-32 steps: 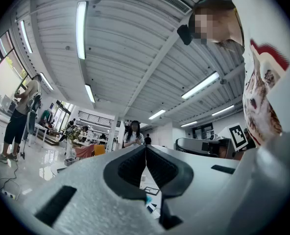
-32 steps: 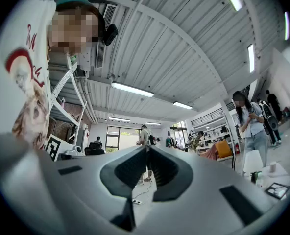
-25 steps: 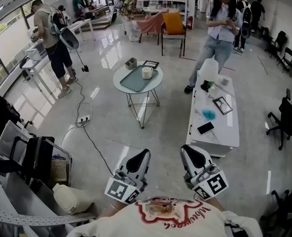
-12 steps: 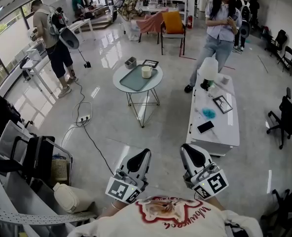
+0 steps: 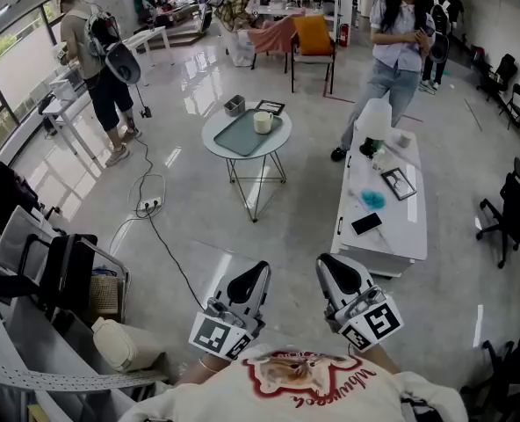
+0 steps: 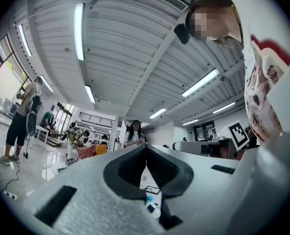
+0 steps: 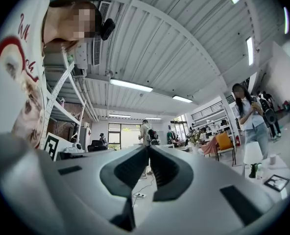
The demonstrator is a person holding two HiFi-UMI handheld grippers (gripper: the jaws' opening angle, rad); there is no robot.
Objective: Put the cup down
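We hold the left gripper [image 5: 249, 281] and the right gripper [image 5: 341, 275] close to the chest, jaws pressed together, both empty. The cup [image 5: 262, 122] stands upright on the round desk [image 5: 214, 150], far ahead and marginally nearer the left gripper.

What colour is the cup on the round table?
The cup is creamy white, clearest in the head view.
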